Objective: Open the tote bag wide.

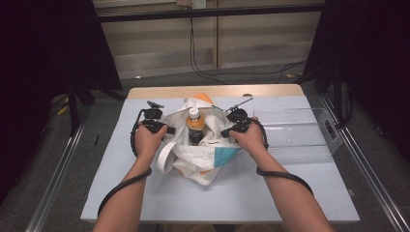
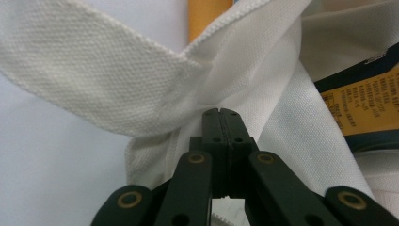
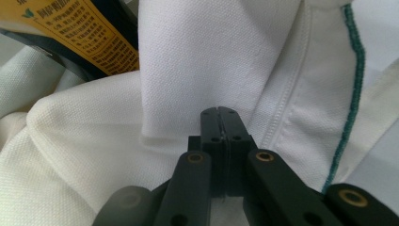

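Between both grippers, left gripper (image 1: 170, 129) and right gripper (image 1: 225, 132), each pinching cloth, sits the bag (image 1: 203, 159)

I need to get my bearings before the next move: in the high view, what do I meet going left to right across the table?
Left gripper shut on the bag's white fabric → orange bottle standing in the white cloth bag → right gripper shut on the bag's other side → clear plastic bin.

You are working in a lab-style recording booth: black curtains (image 1: 43, 58) fill the frame's upper left and right. A metal frame rail (image 1: 208, 13) crosses the top, cables (image 1: 241, 72) trail over grey floor behind the covered table (image 1: 309, 188).
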A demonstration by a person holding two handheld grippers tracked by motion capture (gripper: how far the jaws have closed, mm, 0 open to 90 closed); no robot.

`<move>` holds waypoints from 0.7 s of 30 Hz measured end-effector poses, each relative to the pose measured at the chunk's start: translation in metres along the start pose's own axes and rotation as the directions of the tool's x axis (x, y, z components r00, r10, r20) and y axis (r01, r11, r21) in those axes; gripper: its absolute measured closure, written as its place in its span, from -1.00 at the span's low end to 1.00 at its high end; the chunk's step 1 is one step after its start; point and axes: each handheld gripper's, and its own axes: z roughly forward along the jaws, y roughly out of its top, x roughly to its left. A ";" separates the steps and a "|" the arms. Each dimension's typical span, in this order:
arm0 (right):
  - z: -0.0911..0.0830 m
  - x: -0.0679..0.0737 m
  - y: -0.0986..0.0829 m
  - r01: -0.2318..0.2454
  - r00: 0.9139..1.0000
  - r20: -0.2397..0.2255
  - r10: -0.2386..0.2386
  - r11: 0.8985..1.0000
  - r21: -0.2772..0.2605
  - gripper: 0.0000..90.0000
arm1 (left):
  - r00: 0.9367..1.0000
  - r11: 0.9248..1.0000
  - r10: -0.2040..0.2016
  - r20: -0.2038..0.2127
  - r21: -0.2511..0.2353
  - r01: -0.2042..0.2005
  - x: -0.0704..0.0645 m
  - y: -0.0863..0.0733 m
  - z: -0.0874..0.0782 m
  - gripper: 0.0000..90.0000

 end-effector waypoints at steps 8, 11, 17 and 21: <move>-0.007 0.002 0.005 0.008 1.000 0.014 -0.008 1.000 -0.012 0.87 | 1.000 1.000 0.004 -0.001 -0.019 -0.004 -0.005 0.003 -0.012 0.83; -0.011 0.004 0.007 0.021 1.000 0.014 -0.021 0.999 -0.025 0.82 | 1.000 1.000 0.005 0.000 -0.028 -0.005 -0.008 0.005 -0.018 0.78; -0.020 0.007 0.011 0.037 0.999 0.012 -0.036 0.998 -0.049 0.72 | 1.000 0.999 0.024 -0.003 -0.045 -0.024 -0.013 0.007 -0.029 0.63; -0.025 0.009 0.014 0.037 0.999 0.004 -0.037 0.998 -0.049 0.60 | 1.000 0.998 0.025 -0.002 -0.053 -0.025 -0.016 0.007 -0.035 0.48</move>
